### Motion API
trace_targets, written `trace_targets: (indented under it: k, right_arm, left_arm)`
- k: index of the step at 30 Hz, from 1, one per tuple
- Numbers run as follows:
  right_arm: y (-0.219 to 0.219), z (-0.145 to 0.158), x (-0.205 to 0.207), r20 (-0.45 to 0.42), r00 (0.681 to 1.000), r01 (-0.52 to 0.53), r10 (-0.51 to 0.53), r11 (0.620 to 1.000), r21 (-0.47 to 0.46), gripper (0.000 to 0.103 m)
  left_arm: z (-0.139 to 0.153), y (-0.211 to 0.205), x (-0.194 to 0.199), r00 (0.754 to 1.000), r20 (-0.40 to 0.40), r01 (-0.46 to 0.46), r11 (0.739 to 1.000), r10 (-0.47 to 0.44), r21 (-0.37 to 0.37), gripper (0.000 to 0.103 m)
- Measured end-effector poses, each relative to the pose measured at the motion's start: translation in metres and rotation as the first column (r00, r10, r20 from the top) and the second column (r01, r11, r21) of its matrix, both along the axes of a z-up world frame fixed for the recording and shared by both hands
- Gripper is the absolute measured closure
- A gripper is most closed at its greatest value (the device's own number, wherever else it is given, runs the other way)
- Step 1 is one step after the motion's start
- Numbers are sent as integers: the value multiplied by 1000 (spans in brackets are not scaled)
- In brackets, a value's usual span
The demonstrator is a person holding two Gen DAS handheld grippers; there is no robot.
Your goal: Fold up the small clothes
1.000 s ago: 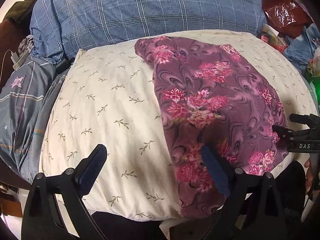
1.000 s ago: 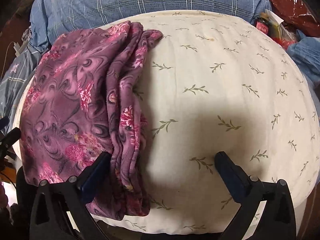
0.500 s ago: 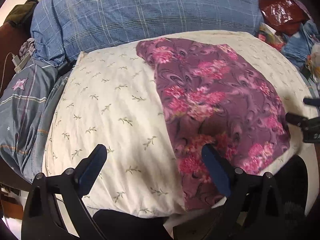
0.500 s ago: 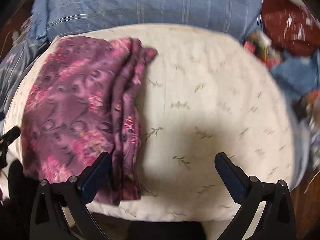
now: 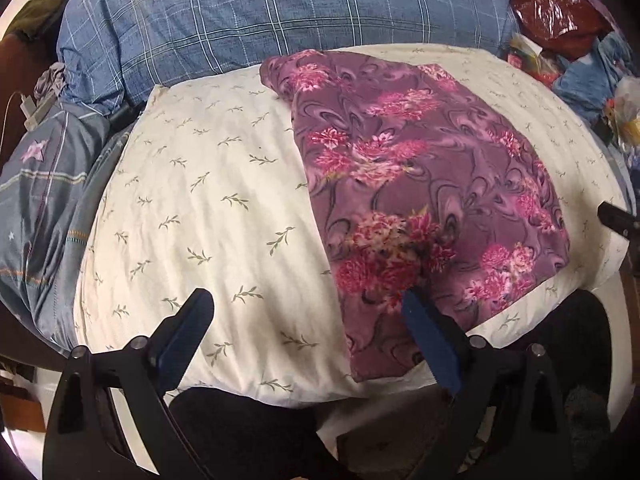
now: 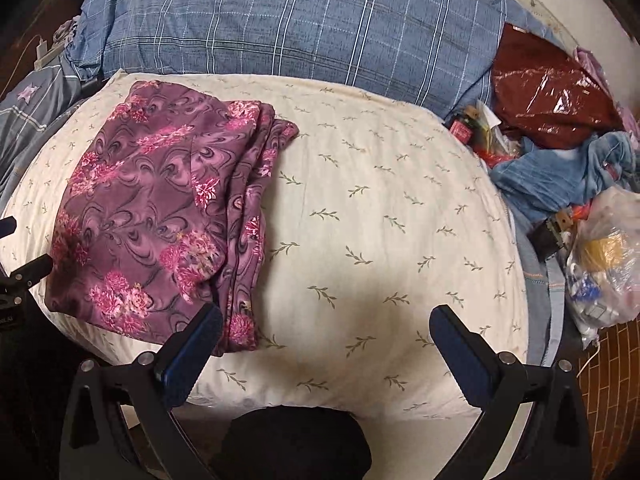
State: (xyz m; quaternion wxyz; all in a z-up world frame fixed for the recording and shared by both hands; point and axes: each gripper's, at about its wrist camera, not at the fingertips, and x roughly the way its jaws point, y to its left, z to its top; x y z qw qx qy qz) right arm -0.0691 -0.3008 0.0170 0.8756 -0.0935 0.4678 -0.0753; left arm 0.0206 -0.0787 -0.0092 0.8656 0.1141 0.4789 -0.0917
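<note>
A purple garment with pink flowers point(image 5: 424, 192) lies folded lengthwise on a cream pillow with a leaf print point(image 5: 208, 208). My left gripper point(image 5: 308, 312) is open and empty above the pillow's near edge, its right finger over the garment's near end. In the right wrist view the garment point(image 6: 160, 216) lies on the pillow's left half point(image 6: 380, 220), its layered edges facing right. My right gripper point(image 6: 326, 328) is open and empty above the pillow's near edge, its left finger beside the garment's near corner. The right gripper's tip shows at the left view's right edge point(image 5: 618, 222).
A blue plaid pillow point(image 6: 296, 20) lies behind the cream one. A grey star-print cloth point(image 5: 36, 184) is at the left. At the right are a dark red plastic-wrapped item point(image 6: 548, 92), blue denim clothes point(image 6: 560, 176) and a plastic bag of items point(image 6: 608, 264).
Both grippers have pulled back and up from the pillow, so the garment looks smaller and farther. The right view has swung right, showing more clutter. The garment has stayed put.
</note>
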Motion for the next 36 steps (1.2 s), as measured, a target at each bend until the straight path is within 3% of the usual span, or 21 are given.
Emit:
trace_targets:
  k: [36]
  right_arm:
    - [-5, -11, 4, -31, 999, 8, -8, 1000, 16, 0]
  left_arm:
    - [4, -31, -20, 997, 7, 78, 997, -78, 11, 3]
